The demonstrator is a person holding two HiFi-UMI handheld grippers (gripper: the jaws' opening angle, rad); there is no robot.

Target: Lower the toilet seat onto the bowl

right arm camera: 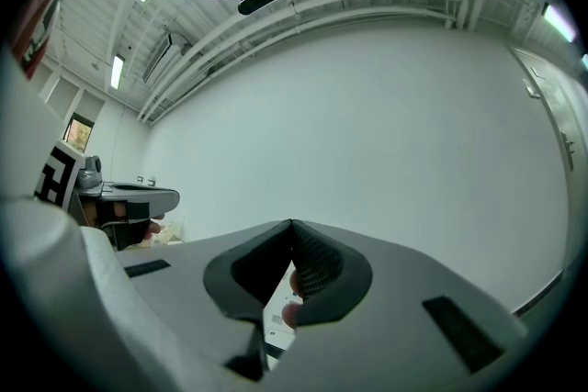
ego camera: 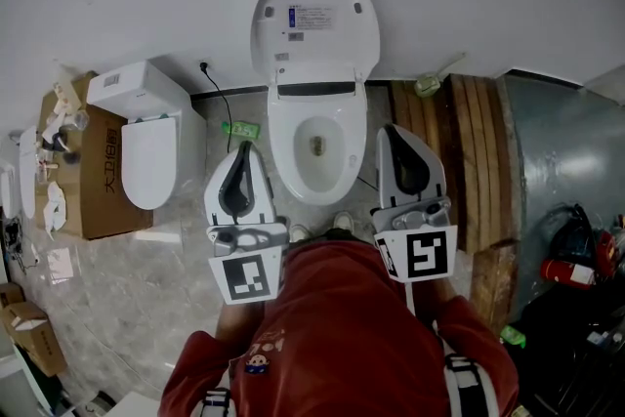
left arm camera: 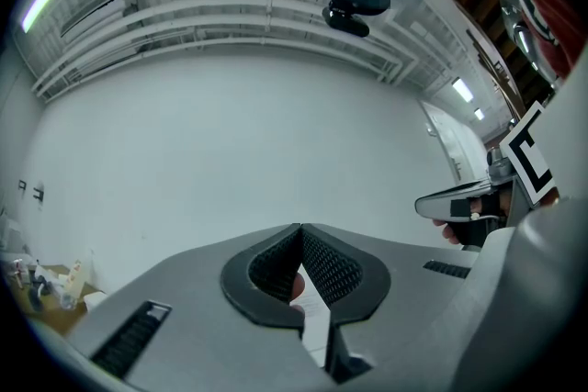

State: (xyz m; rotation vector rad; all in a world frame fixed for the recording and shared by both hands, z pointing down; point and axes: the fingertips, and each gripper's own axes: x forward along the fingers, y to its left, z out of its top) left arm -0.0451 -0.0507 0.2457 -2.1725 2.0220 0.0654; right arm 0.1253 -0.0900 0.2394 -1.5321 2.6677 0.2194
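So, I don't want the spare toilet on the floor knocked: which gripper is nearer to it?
Left. The left gripper sits just right of the spare toilet in the head view; the right gripper is across the open bowl, farther away.

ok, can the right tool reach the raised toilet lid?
Probably yes: nothing stands between the right tool and the raised white oval toilet lid; only the open white bowl lies below the path. Its jaws are shut, though.

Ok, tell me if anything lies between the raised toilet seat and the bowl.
Nothing visible does. The toilet seat stands upright, the bowl below it has a bare rim, and the left gripper and right gripper sit either side of the bowl, not over it.
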